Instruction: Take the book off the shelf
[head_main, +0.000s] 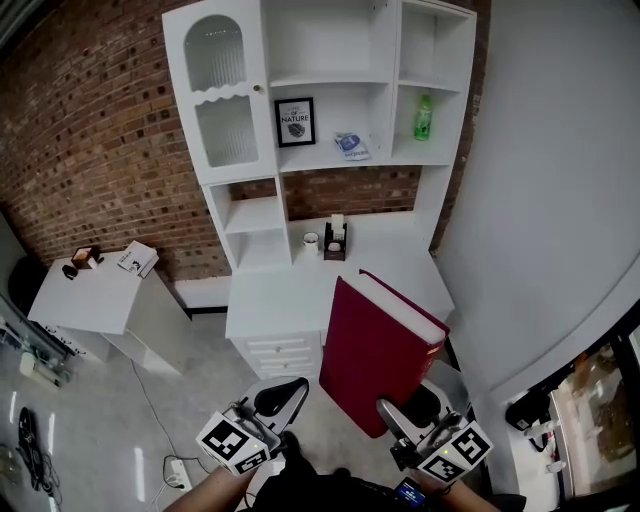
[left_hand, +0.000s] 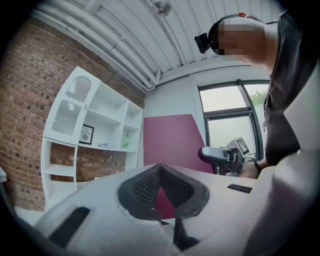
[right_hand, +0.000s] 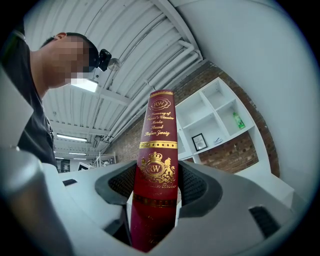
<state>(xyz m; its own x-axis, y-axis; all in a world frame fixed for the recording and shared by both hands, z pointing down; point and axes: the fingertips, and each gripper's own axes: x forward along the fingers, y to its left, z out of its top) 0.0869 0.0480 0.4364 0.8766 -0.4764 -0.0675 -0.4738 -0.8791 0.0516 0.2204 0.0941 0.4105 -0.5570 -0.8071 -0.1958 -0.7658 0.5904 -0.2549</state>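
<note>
A large dark red book (head_main: 385, 355) with gold lettering on its spine stands upright in the air in front of the white desk (head_main: 280, 300). It is away from the white shelf unit (head_main: 330, 160). My right gripper (head_main: 402, 412) is shut on its lower end, and the spine (right_hand: 157, 165) rises between the two black pads (right_hand: 197, 182). My left gripper (head_main: 275, 395) hangs to the left of the book and is shut on nothing, its pads (left_hand: 145, 187) meeting at the tip. In the left gripper view the book's cover (left_hand: 172, 142) shows beyond the jaws.
The shelf unit holds a framed picture (head_main: 295, 121), a small blue item (head_main: 350, 144) and a green bottle (head_main: 424, 117). A mug (head_main: 311, 240) and a small holder (head_main: 336, 240) stand on the desk. A low white table (head_main: 95, 295) sits at left by the brick wall.
</note>
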